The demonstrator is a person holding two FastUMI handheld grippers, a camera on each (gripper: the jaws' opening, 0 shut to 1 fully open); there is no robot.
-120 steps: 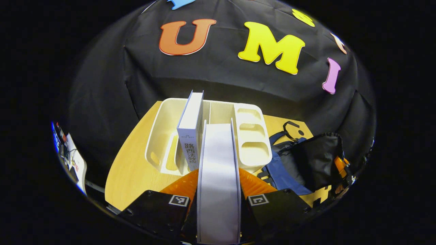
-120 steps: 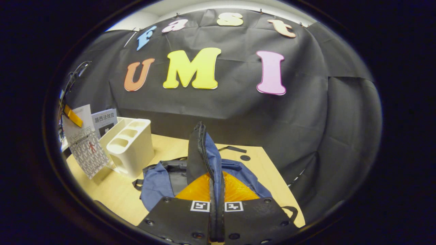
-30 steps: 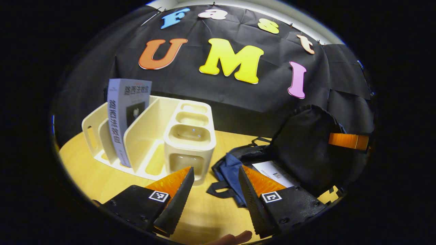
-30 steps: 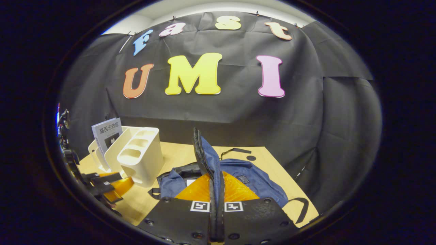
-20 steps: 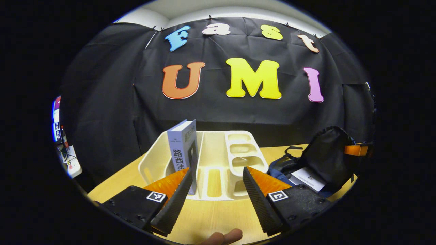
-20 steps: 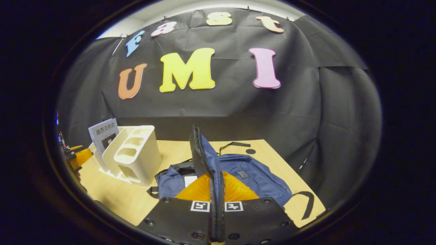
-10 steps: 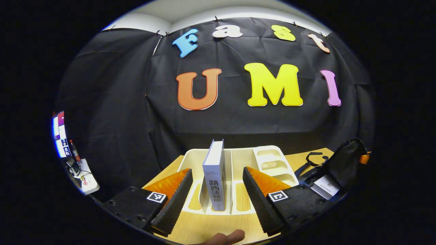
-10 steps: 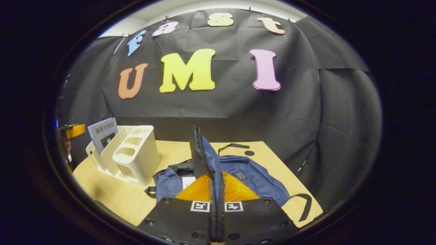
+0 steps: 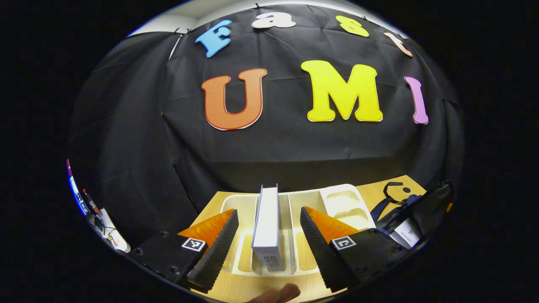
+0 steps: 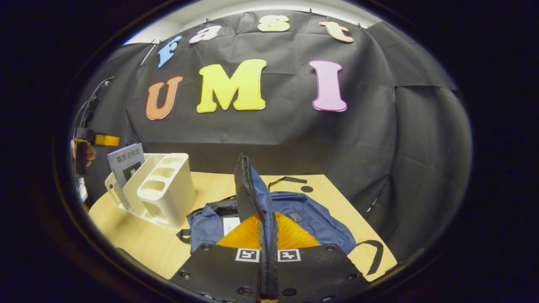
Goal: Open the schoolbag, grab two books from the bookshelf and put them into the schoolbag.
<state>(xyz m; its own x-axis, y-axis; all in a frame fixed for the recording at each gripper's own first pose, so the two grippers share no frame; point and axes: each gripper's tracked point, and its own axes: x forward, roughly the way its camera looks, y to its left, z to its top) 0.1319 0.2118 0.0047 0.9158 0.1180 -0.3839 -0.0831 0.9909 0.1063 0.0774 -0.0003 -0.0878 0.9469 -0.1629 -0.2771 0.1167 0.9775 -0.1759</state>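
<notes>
While the book [image 9: 267, 227] stands upright in the bookshelf [image 9: 294, 202] on the counter [image 10: 139, 235]:
Left hand-held gripper [image 9: 266, 242]: fingers spread, one each side of it, not touching.
Right hand-held gripper [image 10: 268, 235]: clamped on the schoolbag [image 10: 311, 219] flap.

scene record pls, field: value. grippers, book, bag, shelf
left gripper: open, fingers on either side of the standing book, not touching it
right gripper: shut on schoolbag flap, holding it up
book: upright in bookshelf slot, spine towards the camera
bookshelf: white, on wooden table, left of the bag
schoolbag: blue, lying open on the table
first book: white cover showing inside the bag
flap: raised, zip edge up
</notes>
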